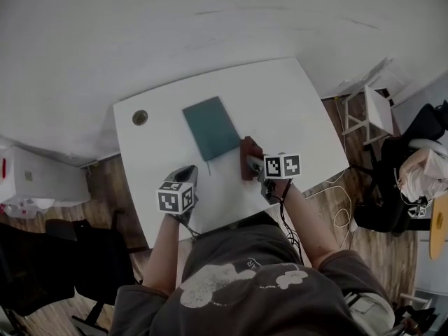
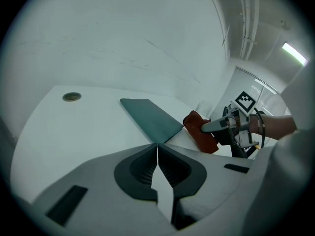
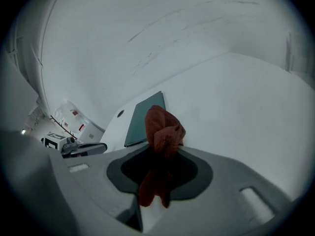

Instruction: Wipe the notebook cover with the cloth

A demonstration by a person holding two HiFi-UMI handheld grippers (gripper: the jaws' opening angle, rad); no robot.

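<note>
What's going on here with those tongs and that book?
A person holds tongs in each hand over a white table. The right tongs are clamped on a crumpled rust-red cloth, beside the near corner of a flat dark teal notebook, not yet on its cover. The left tongs are shut and empty.

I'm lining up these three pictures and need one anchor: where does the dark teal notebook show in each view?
Head view: the flat dark teal notebook lies mid-picture on the white table.
Left gripper view: centre, just beyond the jaws.
Right gripper view: left of centre, partly behind the red cloth.
Shared landmark: the round hole in the tabletop, left of the notebook in all three views.
</note>
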